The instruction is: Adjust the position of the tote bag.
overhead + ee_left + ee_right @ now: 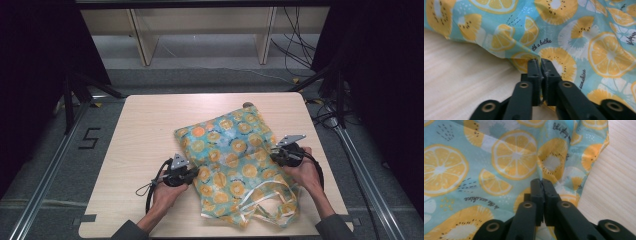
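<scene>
A light wooden table [145,150] stands on grey carpet [60,165]. At 9 o'clock from the table, black tape [89,138] on the carpet forms a 5. At 12 o'clock stands a pale wooden shelf frame [200,30]. Toward 1 o'clock, black cables [295,45] trail across the floor.

Bag [235,155]: thin printed cloth, slight sheen, creased. Table [145,140]: pale wood-grain, matt, smooth. Tools: matt black plastic.
</scene>
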A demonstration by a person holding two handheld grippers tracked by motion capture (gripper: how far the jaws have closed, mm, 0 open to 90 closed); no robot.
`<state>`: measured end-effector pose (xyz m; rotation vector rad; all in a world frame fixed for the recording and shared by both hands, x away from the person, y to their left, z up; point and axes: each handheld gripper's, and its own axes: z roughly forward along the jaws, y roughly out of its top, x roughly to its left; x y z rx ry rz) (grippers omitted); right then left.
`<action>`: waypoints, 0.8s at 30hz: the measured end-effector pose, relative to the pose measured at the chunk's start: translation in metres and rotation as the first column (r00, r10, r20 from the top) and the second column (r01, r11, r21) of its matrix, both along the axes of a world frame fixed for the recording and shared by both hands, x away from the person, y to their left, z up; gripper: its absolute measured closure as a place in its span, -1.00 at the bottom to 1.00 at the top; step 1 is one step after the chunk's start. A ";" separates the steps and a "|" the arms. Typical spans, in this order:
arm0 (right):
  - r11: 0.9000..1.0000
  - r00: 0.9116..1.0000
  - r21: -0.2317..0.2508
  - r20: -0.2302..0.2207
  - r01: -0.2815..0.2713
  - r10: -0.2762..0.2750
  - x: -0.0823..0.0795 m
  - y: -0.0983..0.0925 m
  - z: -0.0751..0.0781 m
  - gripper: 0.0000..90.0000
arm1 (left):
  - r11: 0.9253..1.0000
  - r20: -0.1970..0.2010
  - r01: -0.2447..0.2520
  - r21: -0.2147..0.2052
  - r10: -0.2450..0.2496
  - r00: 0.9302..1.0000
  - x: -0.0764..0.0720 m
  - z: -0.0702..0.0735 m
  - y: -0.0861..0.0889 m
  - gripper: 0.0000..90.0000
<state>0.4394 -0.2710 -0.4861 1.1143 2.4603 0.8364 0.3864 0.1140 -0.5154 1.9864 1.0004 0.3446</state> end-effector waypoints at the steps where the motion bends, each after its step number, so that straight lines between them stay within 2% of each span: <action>1: 1.000 1.000 -0.010 0.004 -0.007 0.007 0.000 0.000 0.001 1.00 | 1.000 0.003 -0.012 -0.017 0.012 1.000 0.001 0.000 -0.002 0.97; 2: 1.000 1.000 -0.019 -0.008 -0.015 0.015 -0.002 0.000 0.002 1.00 | 1.000 0.006 0.007 0.020 -0.007 1.000 0.002 0.001 0.000 0.98; 3: 1.000 1.000 -0.017 -0.007 -0.015 0.015 -0.003 0.001 0.003 1.00 | 1.000 0.020 0.012 0.027 -0.012 1.000 0.003 0.001 0.000 0.98; 4: 1.000 1.000 0.001 0.019 -0.012 0.012 -0.004 0.003 0.001 1.00 | 0.999 0.021 0.011 0.033 -0.012 1.000 0.005 0.002 0.000 0.98; 6: 0.999 0.999 -0.008 -0.002 -0.044 0.044 -0.006 0.005 0.005 1.00 | 0.997 0.035 0.008 0.071 -0.010 0.999 0.009 0.004 0.004 0.98; 7: 0.999 0.999 0.009 0.018 -0.043 0.043 -0.008 0.008 0.003 1.00 | 0.998 0.027 -0.002 0.060 0.001 1.000 0.011 0.004 0.005 0.98; 8: 0.998 0.998 -0.005 0.027 -0.062 0.063 -0.009 0.008 0.003 1.00 | 0.998 0.035 -0.012 0.058 0.010 0.999 0.014 0.005 0.007 0.98; 9: 0.998 0.998 0.002 0.015 -0.067 0.067 -0.011 0.011 0.004 1.00 | 0.997 0.043 -0.011 0.074 0.008 0.999 0.018 0.007 0.011 0.99; 10: 0.997 0.997 -0.006 0.017 -0.080 0.080 -0.014 0.013 0.004 1.00 | 0.998 0.048 -0.035 0.060 0.032 0.998 0.020 0.008 0.012 0.99; 13: 0.993 0.992 0.001 0.021 -0.121 0.121 -0.024 0.021 0.005 1.00 | 0.996 0.067 -0.046 0.076 0.041 0.997 0.029 0.013 0.022 0.99; 15: 0.988 0.988 0.007 -0.001 -0.152 0.152 -0.031 0.026 0.010 1.00 | 0.995 0.059 -0.072 0.064 0.069 0.996 0.034 0.014 0.029 0.98; 17: 0.983 0.983 0.010 0.028 -0.184 0.183 -0.039 0.033 0.010 1.00 | 0.995 0.052 -0.093 0.046 0.091 0.995 0.036 0.014 0.036 0.98; 21: 0.970 0.970 -0.010 0.023 -0.243 0.243 -0.050 0.040 0.013 1.00 | 0.993 0.071 -0.108 0.055 0.104 0.992 0.035 0.019 0.049 0.98; 22: 0.970 0.970 0.006 0.032 -0.242 0.241 -0.052 0.042 0.012 1.00 | 0.991 0.077 -0.115 0.062 0.111 0.991 0.035 0.020 0.051 0.98; 24: 0.966 0.966 0.003 0.025 -0.258 0.258 -0.056 0.045 0.012 1.00 | 0.991 0.061 -0.131 0.034 0.129 0.990 0.035 0.020 0.057 0.98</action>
